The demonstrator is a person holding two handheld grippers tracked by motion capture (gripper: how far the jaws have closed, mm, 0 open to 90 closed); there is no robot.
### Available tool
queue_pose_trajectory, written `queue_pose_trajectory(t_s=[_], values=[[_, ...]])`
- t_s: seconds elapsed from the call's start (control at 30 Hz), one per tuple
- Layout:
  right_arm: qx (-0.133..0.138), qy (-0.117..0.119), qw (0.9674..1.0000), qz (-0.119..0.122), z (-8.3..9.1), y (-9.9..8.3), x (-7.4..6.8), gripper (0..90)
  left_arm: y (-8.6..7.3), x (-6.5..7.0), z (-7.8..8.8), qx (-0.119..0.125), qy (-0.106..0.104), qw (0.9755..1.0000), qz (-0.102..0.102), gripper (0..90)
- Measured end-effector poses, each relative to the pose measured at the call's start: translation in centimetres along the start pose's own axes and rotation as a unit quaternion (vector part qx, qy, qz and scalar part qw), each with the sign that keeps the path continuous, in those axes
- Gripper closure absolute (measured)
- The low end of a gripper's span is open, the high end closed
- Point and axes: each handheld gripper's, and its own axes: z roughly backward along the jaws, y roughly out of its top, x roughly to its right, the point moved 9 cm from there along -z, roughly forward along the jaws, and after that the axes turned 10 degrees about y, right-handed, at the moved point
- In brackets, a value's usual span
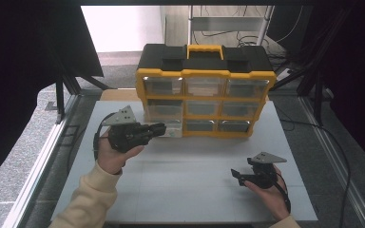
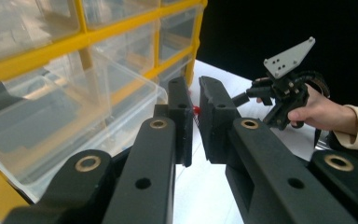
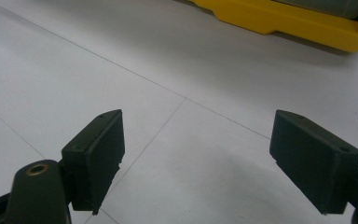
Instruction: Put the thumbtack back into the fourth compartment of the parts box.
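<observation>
Yellow-and-black organiser [image 1: 204, 71] (clear drawers [image 1: 164, 85]); small red thing [image 2: 196, 110]

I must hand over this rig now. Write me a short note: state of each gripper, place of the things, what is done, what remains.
Left gripper: jaws nearly shut on a small red thing, too small to identify, held beside the pulled-out clear plastic drawer.
Right gripper: open, holding nothing, low over the white table.
Yellow and black drawer organiser: stands at the table's far side; its bottom-left drawer is out, the others look closed.
Done: drawer opened, red piece gripped.
Left: probably place the piece, then push the drawer shut.
</observation>
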Motion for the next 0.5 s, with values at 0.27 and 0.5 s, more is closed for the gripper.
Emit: queue_pose_trajectory(t_s=[0.27, 0.5], values=[[0.0, 0.0, 1.0, 0.001, 0.0, 0.0, 0.0, 18.1, 1.0, -0.9, 0.0, 0.008, 0.009, 0.9999, 0.005, 83.3], [-0.002, -0.001, 1.0, 0.002, 0.0, 0.0, 0.0, 18.1, 1.6, -2.9, -0.9, 0.006, 0.022, 0.9995, 0.023, 83.3]])
